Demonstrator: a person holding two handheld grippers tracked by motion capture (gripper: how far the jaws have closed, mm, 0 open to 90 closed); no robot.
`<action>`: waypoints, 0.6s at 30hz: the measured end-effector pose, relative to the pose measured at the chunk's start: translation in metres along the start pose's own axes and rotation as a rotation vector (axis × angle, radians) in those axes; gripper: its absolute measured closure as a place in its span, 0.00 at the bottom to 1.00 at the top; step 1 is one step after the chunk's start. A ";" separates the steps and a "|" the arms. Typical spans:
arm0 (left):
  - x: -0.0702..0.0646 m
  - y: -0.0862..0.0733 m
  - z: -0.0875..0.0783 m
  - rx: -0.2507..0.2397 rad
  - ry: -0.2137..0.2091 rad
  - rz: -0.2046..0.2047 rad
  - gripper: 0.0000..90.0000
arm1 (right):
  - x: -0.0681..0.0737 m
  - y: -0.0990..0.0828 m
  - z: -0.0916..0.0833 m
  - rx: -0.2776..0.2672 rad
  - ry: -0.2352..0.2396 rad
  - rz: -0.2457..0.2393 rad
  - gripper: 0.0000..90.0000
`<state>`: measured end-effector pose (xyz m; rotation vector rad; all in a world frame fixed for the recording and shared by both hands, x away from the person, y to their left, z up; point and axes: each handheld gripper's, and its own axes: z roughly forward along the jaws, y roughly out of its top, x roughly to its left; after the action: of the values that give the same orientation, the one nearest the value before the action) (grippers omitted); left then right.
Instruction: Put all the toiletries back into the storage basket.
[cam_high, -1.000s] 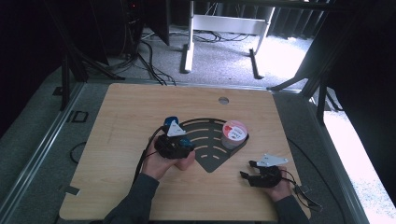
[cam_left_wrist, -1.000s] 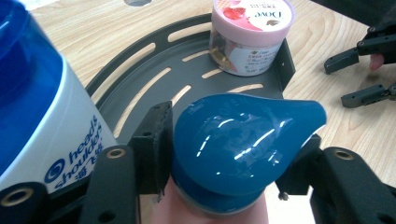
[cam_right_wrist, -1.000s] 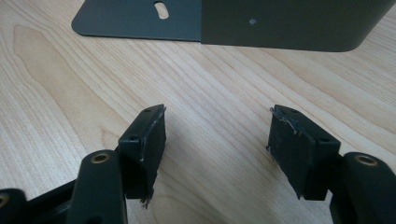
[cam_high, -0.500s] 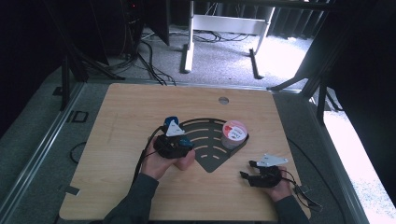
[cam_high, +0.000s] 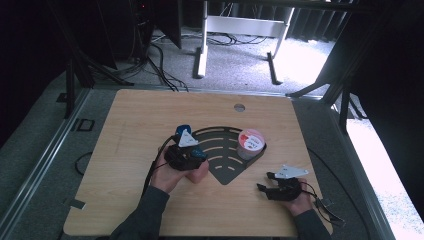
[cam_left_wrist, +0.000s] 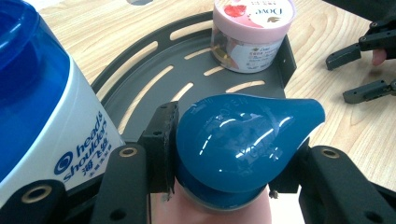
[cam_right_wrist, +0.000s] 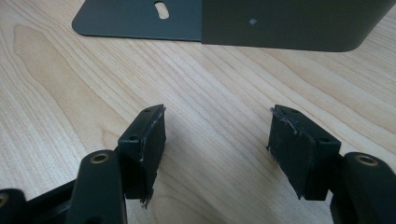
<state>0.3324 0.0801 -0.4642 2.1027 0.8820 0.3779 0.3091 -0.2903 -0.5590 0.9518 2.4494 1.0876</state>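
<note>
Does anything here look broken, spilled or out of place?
Nothing spilled. One oddity: the rubber pads on the right gripper look frayed and chipped along their edges. The pink-lidded jar stands upright in the dark rack.

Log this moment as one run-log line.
left gripper: shut on teal-capped pink bottle, jaws just closed | right gripper: open, over table | Dove jar: in rack

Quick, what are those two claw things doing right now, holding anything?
Left gripper: jaws just closed in, now shut on the teal-capped bottle.
Right gripper: open, holding nothing, jaws above the bare table.
</note>
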 end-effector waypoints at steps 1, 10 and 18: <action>0.000 0.000 0.000 0.001 0.000 -0.001 0.58 | 0.000 0.000 0.000 0.000 0.000 0.001 0.40; -0.006 0.003 0.000 0.009 -0.025 0.009 0.58 | 0.000 0.000 0.000 0.001 0.001 -0.001 0.40; -0.012 0.011 0.001 0.015 -0.043 0.028 0.58 | 0.000 0.000 0.000 0.001 0.001 0.000 0.40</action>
<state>0.3299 0.0666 -0.4563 2.1311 0.8341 0.3400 0.3091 -0.2903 -0.5590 0.9515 2.4510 1.0878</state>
